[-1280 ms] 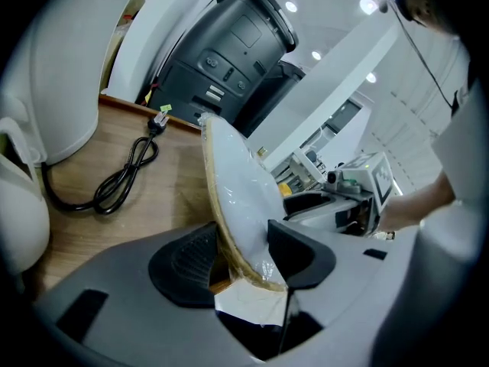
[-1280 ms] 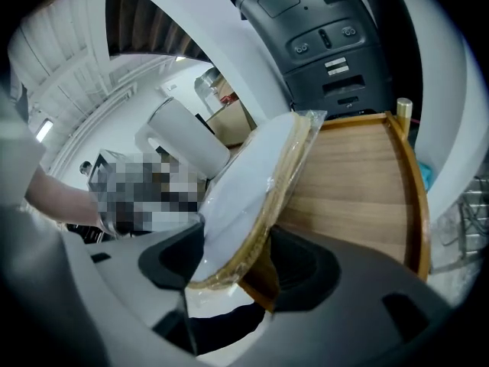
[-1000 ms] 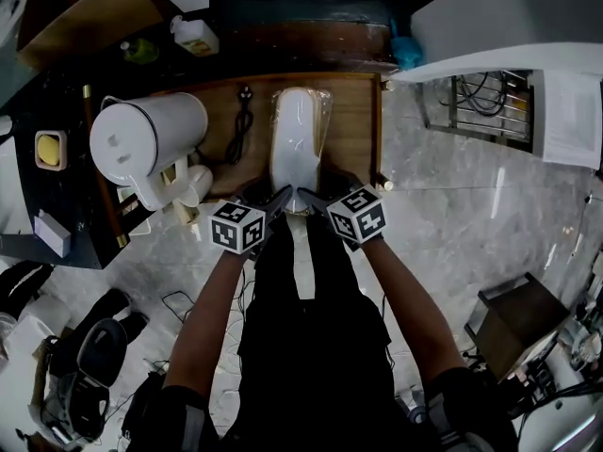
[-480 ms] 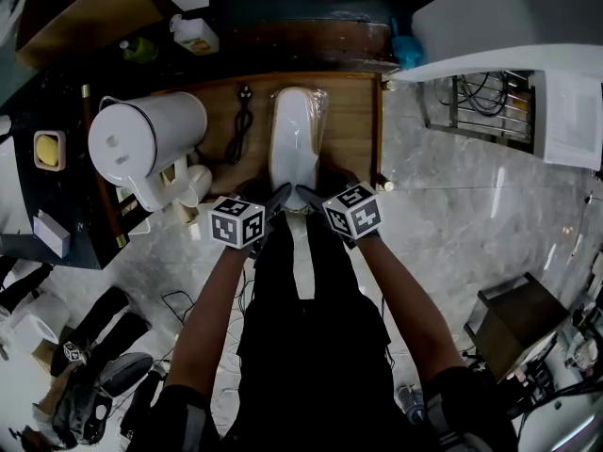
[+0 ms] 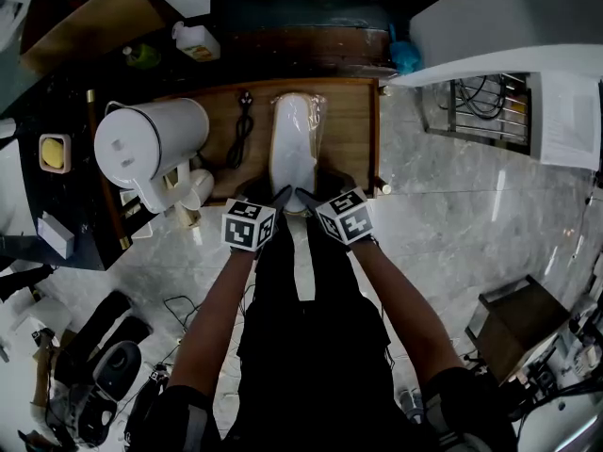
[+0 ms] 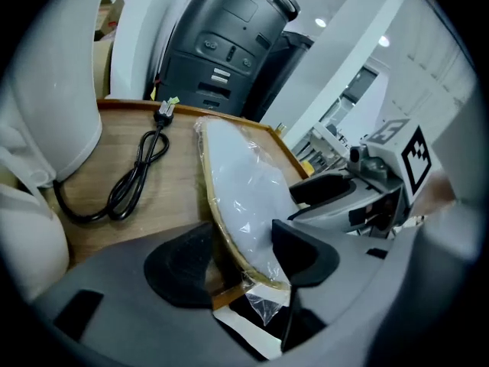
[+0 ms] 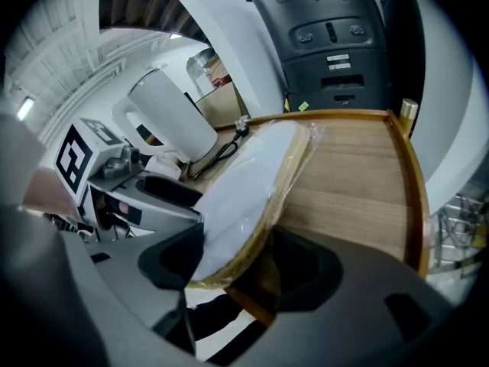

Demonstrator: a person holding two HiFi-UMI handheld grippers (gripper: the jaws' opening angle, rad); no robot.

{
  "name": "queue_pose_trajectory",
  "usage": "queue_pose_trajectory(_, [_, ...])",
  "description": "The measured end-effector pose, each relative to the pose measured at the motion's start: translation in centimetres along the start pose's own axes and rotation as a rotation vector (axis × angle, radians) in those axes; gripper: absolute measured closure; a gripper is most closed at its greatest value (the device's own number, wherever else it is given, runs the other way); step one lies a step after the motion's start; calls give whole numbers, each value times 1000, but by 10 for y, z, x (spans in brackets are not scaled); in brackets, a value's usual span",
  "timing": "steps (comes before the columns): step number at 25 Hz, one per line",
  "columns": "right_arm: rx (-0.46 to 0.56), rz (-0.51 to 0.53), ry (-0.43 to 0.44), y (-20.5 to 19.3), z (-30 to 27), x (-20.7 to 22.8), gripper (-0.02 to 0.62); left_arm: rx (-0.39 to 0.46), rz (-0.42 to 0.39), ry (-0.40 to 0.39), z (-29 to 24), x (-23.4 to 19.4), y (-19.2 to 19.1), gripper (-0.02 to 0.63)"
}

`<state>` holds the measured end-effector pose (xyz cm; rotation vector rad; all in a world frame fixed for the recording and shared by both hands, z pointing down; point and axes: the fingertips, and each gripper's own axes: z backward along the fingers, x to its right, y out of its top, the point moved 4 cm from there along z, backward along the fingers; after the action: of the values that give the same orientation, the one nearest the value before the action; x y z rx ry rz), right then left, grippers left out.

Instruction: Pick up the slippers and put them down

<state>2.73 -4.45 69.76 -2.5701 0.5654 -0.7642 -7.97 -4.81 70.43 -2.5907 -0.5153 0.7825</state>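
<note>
A pair of white slippers (image 5: pixel 294 144) sealed in clear plastic lies lengthwise on the wooden table (image 5: pixel 349 121). Both grippers meet at its near heel end. In the left gripper view the pack (image 6: pixel 244 197) has its tan sole edge between the pads of my left gripper (image 6: pixel 243 258), whose jaws are opening and stand just off it. In the right gripper view my right gripper (image 7: pixel 237 264) has its pads against the pack (image 7: pixel 244 197), one on the white top and one under the edge. From the head view the left gripper (image 5: pixel 281 196) and right gripper (image 5: pixel 303 196) sit side by side.
A large white kettle (image 5: pixel 151 139) stands left of the slippers, with a coiled black power cord (image 5: pixel 237 130) between them. The table has a raised rim (image 7: pixel 409 182) on its right side. A dark grey appliance (image 6: pixel 221 52) rises behind the table.
The two marker cubes have drawn slightly closer together at the slippers' heel end. The slippers lie in the same spot on the table.
</note>
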Motion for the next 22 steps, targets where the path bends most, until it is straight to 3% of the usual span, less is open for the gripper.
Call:
queue_pose_trajectory(3, [18,3,-5,3,3,-1,316,14,-31,22,2,1,3,359])
queue_pose_trajectory(12, [72,-6,26,14,25,-2,316,93,30,-19,25,2,15,359])
queue_pose_trajectory(22, [132,20,74,30,60,-26,316,209,-40,-89,63,38,43,360])
